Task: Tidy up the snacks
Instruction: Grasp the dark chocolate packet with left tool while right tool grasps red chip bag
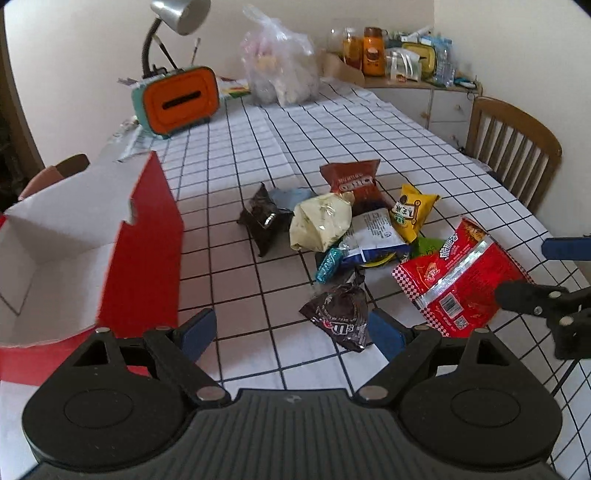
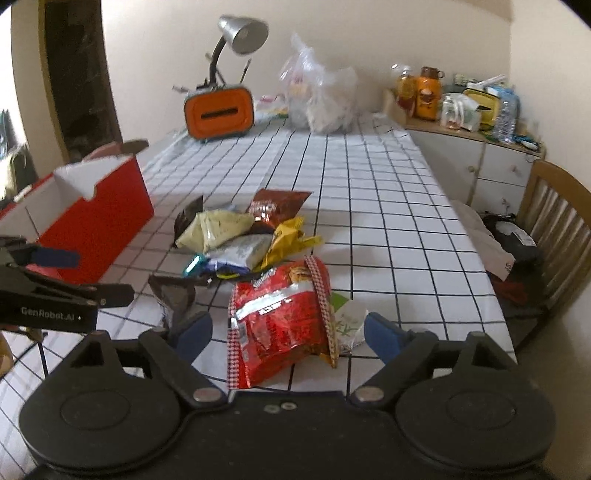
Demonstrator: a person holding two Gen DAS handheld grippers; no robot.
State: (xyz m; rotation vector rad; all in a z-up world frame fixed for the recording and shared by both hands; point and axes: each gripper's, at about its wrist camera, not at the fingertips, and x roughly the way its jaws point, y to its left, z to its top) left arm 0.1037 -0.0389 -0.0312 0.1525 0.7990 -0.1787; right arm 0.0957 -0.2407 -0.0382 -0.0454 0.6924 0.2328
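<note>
A pile of snack packets lies on the checked tablecloth: a big red bag [image 1: 456,280] [image 2: 284,317], a dark M&M's pouch [image 1: 341,314] [image 2: 175,295], a cream bag [image 1: 319,221] [image 2: 218,229], a yellow packet [image 1: 412,212] [image 2: 286,240], a brown Oreo bag [image 1: 352,181] [image 2: 277,206] and a black packet [image 1: 262,219]. An open red box [image 1: 144,243] [image 2: 99,218] with a white inside stands at the left. My left gripper [image 1: 291,334] is open and empty, the M&M's pouch by its right finger. My right gripper [image 2: 284,334] is open, its fingers either side of the red bag's near end.
An orange-and-teal tissue box [image 1: 177,99] with a desk lamp [image 1: 177,14] and a clear plastic bag [image 1: 280,70] stand at the table's far end. A wooden chair [image 1: 513,147] is at the right edge. A cabinet with jars [image 2: 461,147] lies beyond.
</note>
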